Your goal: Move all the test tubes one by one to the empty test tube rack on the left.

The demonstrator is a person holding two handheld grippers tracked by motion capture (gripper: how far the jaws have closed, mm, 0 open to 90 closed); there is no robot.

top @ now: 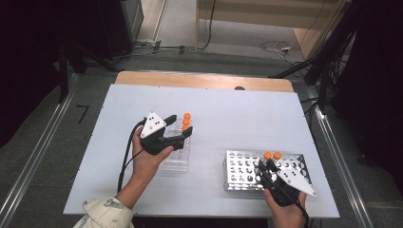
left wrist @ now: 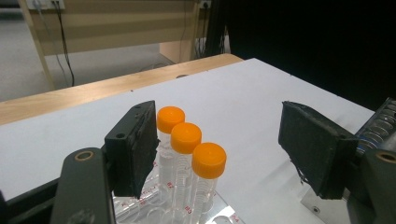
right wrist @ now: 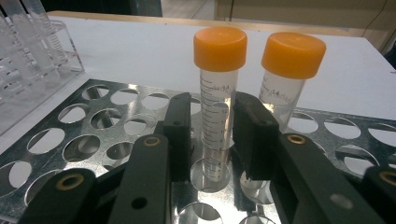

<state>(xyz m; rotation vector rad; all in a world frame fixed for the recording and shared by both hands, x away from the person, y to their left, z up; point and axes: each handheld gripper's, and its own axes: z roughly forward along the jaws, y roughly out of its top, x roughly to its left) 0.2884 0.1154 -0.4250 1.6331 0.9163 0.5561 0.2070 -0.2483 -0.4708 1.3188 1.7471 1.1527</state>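
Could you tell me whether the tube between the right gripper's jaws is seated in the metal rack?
Yes: the tube stands upright, its base inside a hole of the metal rack.

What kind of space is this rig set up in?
Probably a lab or recording workspace: orange-capped sample tubes in a perforated metal rack, a clear rack, a bare white table, and cables on the floor.

Grey floor, dark surroundings

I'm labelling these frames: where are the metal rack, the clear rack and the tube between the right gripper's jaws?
metal rack [top: 237, 164]: high view, perforated top.
clear rack [top: 177, 161]: high view, its top.
tube [right wrist: 217, 112]: right gripper view, clear body.
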